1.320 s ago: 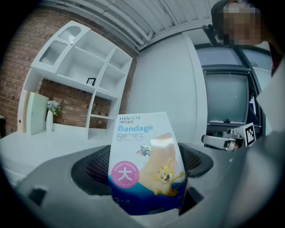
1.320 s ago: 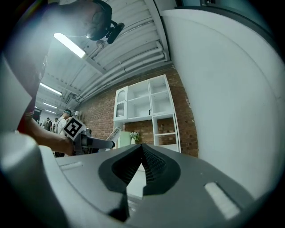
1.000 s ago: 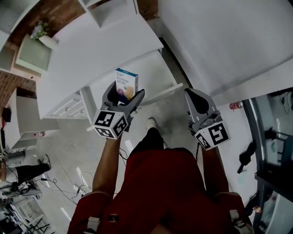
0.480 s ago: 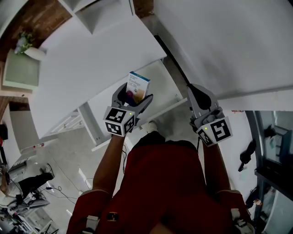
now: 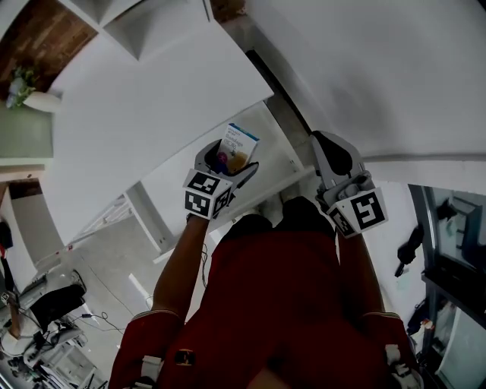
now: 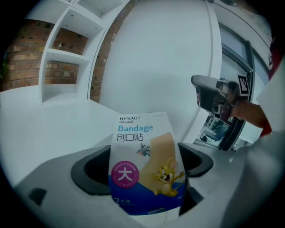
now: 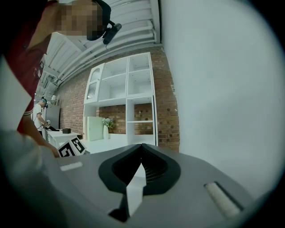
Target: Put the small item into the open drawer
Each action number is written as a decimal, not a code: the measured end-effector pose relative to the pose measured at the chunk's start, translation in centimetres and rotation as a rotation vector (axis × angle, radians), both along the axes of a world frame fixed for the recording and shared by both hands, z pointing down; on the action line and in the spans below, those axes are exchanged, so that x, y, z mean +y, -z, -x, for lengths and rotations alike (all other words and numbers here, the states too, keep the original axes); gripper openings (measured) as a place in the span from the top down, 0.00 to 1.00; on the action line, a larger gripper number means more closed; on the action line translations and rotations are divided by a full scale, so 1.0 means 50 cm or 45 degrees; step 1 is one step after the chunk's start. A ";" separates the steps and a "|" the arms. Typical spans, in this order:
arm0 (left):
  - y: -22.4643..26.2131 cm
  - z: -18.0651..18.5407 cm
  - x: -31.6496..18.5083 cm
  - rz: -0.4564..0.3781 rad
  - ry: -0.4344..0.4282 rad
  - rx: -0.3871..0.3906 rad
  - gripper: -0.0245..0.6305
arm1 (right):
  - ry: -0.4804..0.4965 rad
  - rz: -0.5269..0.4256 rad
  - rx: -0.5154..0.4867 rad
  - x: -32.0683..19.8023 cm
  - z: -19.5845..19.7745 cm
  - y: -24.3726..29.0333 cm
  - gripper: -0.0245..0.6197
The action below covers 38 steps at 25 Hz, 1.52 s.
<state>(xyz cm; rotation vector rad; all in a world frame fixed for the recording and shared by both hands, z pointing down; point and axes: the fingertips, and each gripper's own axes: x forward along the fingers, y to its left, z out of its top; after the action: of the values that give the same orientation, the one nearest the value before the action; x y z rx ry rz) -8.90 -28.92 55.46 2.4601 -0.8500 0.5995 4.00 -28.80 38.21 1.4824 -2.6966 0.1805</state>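
A small box of bandages (image 5: 240, 146), white and blue with cartoon print, stands upright between the jaws of my left gripper (image 5: 231, 162), which is shut on it. In the head view it hangs over the open white drawer (image 5: 267, 131) under the white counter. The left gripper view shows the box (image 6: 144, 153) filling the gap of the left gripper (image 6: 142, 165). My right gripper (image 5: 332, 154) is held to the right of the drawer, shut with nothing in it; in its own view the right gripper (image 7: 140, 164) has its jaws together.
A white counter top (image 5: 144, 106) runs left of the drawer, with white shelves (image 5: 137, 23) and a plant (image 5: 19, 80) behind. A large white surface (image 5: 380, 76) lies to the right. The right gripper (image 6: 213, 95) shows in the left gripper view. Cables lie on the floor (image 5: 45, 304).
My left gripper has carried the bandage box up and to the right, over the open drawer. The right gripper has stayed about where it was, still shut.
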 end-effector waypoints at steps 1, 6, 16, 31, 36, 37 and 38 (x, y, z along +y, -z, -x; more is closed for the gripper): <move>-0.016 -0.004 -0.003 0.022 -0.011 -0.021 0.26 | 0.003 0.006 0.002 -0.008 -0.004 -0.002 0.94; -0.096 -0.022 -0.021 0.116 -0.025 -0.120 0.26 | 0.021 0.015 0.032 -0.049 -0.038 -0.006 0.94; -0.234 -0.034 -0.086 0.209 0.060 -0.309 0.26 | 0.033 0.076 0.075 -0.081 -0.092 -0.036 0.94; -0.323 -0.053 -0.156 0.234 0.160 -0.459 0.26 | 0.030 0.138 0.119 -0.070 -0.154 -0.071 0.94; -0.328 -0.050 -0.167 0.216 0.182 -0.462 0.25 | 0.036 0.135 0.128 -0.063 -0.168 -0.075 0.94; -0.325 -0.050 -0.169 0.209 0.184 -0.457 0.24 | 0.035 0.136 0.124 -0.063 -0.170 -0.076 0.94; -0.321 -0.052 -0.170 0.201 0.185 -0.453 0.23 | 0.035 0.137 0.118 -0.063 -0.173 -0.076 0.94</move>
<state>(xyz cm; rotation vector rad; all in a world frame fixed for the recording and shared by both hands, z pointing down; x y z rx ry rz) -6.32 -37.44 71.49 2.1603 -1.0609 1.0269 12.63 -31.96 42.01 1.3883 -2.5894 0.2453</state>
